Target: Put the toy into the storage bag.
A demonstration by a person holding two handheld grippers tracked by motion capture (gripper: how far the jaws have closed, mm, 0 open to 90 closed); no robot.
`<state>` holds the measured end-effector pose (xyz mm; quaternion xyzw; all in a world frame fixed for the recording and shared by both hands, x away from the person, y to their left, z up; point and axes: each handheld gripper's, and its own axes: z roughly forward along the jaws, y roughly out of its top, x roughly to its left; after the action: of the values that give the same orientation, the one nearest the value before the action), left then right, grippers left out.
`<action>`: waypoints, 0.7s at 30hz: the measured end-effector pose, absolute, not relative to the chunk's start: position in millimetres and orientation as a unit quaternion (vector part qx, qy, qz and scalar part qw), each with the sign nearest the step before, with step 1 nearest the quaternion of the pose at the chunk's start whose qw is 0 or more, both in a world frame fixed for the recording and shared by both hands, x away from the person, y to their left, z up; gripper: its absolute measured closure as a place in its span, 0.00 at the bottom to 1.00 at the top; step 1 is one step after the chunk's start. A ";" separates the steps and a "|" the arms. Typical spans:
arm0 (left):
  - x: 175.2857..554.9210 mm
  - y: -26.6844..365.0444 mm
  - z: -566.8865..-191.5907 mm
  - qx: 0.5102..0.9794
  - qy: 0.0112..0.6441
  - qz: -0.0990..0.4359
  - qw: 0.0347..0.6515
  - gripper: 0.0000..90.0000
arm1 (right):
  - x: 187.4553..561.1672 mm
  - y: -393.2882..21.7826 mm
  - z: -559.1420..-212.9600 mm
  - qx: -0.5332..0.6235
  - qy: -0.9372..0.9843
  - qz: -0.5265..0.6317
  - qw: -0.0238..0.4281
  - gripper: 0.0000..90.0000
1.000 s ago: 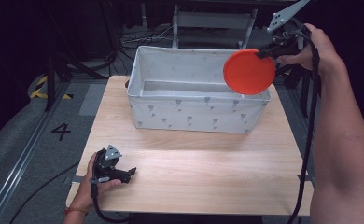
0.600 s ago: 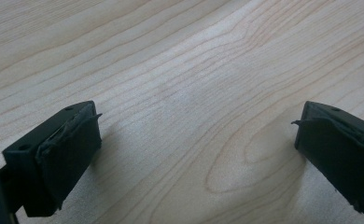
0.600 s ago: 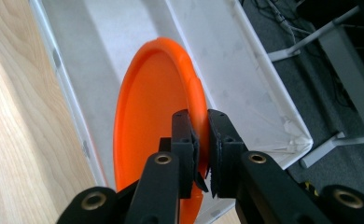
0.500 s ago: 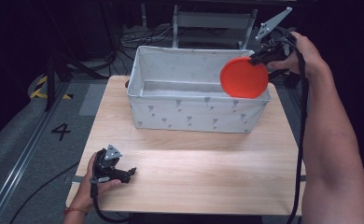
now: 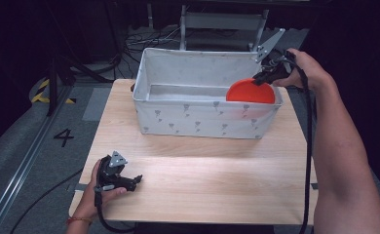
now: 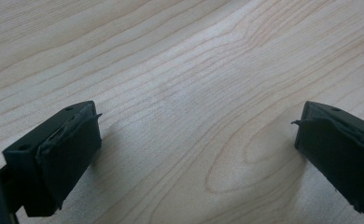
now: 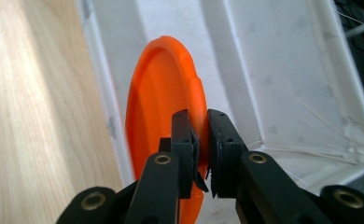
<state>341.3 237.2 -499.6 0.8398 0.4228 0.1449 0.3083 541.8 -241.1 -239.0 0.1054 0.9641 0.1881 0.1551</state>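
From above I see my right gripper [image 5: 265, 77] holding the orange plate [image 5: 250, 91] on edge inside the white fabric bin [image 5: 198, 117], at its right end; the right gripper view adds the jaws pinched on the plate's smooth raised rim [image 7: 189, 93]; my left gripper [image 5: 137, 179] rests on the pale grained wooden table [image 6: 194, 70], jaws spread wide apart.

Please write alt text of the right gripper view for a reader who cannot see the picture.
The right gripper pinches the rim of an orange plate between its two black fingers, holding it on edge inside a white fabric bin. To the left, past the bin's wall, is the light wooden table.
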 end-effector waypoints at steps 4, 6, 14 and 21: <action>341.4 237.2 -499.6 0.840 0.422 0.144 0.309 0.01 | 540.4 -238.8 -251.3 0.095 0.971 0.170 0.139 0.91; 341.3 237.2 -499.6 0.840 0.423 0.144 0.309 0.01 | 541.3 -238.4 -256.7 0.098 0.973 0.160 0.136 0.91; 341.4 237.2 -499.6 0.840 0.423 0.144 0.309 0.01 | 547.9 -241.7 -270.7 0.106 0.977 0.145 0.117 0.91; 341.3 237.2 -499.5 0.840 0.423 0.145 0.308 0.01 | 552.0 -241.6 -282.9 0.107 0.981 0.123 0.108 0.91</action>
<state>341.3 237.2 -499.5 0.8399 0.4227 0.1448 0.3080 552.0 -241.6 -282.9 0.1072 0.9807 0.1235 0.1076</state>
